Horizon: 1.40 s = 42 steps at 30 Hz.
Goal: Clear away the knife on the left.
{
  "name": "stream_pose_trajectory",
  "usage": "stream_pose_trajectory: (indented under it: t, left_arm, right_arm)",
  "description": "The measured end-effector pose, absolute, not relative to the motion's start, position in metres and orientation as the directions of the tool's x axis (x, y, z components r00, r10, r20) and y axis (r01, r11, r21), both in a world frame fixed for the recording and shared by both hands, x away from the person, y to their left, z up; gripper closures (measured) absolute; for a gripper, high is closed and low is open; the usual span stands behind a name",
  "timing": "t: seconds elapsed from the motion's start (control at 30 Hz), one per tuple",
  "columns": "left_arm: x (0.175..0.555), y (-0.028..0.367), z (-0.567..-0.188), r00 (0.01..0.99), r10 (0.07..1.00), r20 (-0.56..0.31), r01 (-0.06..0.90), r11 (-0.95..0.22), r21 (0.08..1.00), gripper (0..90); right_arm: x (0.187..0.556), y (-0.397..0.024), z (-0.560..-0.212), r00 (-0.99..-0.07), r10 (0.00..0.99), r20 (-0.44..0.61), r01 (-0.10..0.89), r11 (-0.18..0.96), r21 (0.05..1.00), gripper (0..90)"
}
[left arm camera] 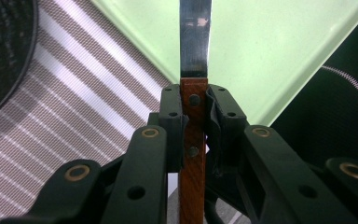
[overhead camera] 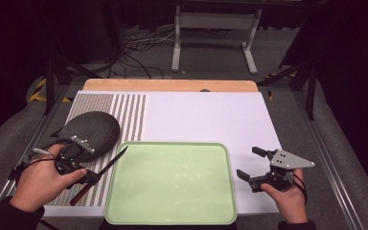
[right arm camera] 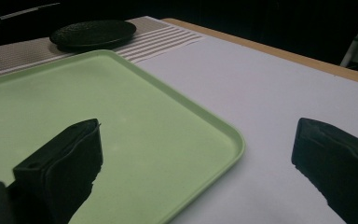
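Note:
A knife [overhead camera: 106, 167] with a brown wooden handle [left arm camera: 192, 140] and a dark steel blade [left arm camera: 195, 37] is held by my left gripper [overhead camera: 90, 177], whose jaws are shut on the handle. The blade points up and to the right, and its tip reaches the left rim of the pale green tray [overhead camera: 172, 215]. The tray lies at the front middle of the table with nothing on it. My right gripper [overhead camera: 250, 163] hovers open just right of the tray [right arm camera: 121, 140], nothing between its jaws.
A dark round textured mat [overhead camera: 90, 129] lies on a striped cloth [overhead camera: 127, 112] at the left, also seen far off [right arm camera: 93, 31]. A white sheet [overhead camera: 211, 115] covers the tabletop, with a wooden edge [overhead camera: 172, 85] at the back. Table legs and cables stand beyond.

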<state>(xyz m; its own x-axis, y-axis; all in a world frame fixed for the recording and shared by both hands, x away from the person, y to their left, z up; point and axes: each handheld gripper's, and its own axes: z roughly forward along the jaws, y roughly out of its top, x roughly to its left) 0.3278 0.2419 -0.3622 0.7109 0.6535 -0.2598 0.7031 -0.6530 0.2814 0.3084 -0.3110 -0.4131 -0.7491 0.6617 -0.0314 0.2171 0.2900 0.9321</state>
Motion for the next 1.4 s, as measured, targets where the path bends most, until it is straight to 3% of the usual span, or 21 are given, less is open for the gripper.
stream_pose_trajectory:
  t: [1.4]
  left_arm:
    - [0.335,0.18,-0.405,0.709,0.593,-0.381,0.702,-0.646,0.3,77.7]
  right_arm:
    - [0.308,-0.312,-0.414,-0.75,0.66,-0.038,0.218,0.301,0.929,2.4]
